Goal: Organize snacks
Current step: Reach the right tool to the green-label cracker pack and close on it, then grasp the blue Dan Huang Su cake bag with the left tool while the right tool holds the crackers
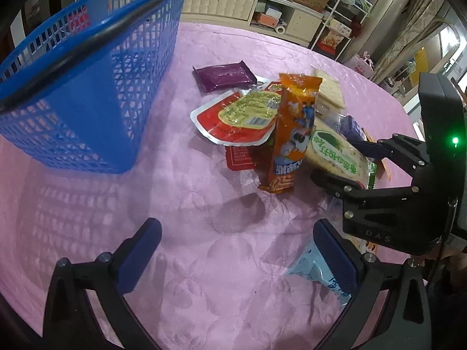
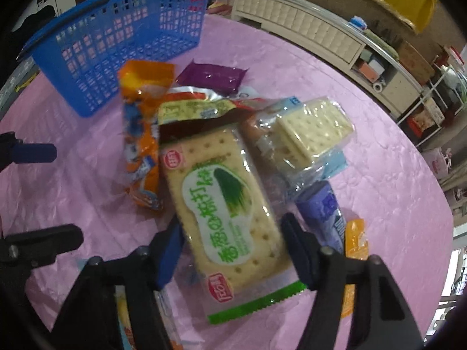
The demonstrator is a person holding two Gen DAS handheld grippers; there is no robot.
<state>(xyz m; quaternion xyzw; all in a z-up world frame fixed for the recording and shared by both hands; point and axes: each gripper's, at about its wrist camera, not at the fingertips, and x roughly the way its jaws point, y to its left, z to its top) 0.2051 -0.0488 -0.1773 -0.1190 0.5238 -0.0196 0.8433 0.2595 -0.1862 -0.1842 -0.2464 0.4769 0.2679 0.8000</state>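
Crackers fill the centre of the right wrist view: a flat green-label cracker pack lies between the right gripper fingers, on top of the snack pile on the pink table. Its long axis runs from upper left to lower right of that frame, with the green crimped end nearest the camera. The two fingers bracket its long sides near the lower half; whether they already press on the wrapper or just stand beside it, I cannot tell. The same pack shows at right of centre in the left wrist view, with the right gripper around it.

The pack looks light, with a slick film wrapper and brittle contents, so it probably wants a gentle squeeze across its narrow width, on the biscuit body and not on the loose crimped ends. Too hard a pinch could crack the biscuits; too soft and the film may slide.

The left gripper stands wide open over bare tablecloth at the bottom of its frame, holding nothing, with a pale blue packet beside its right-hand finger. The basket sits at the upper left of both views, apart from the pile, where an orange pouch, a purple bar and a clear cracker stack also lie.
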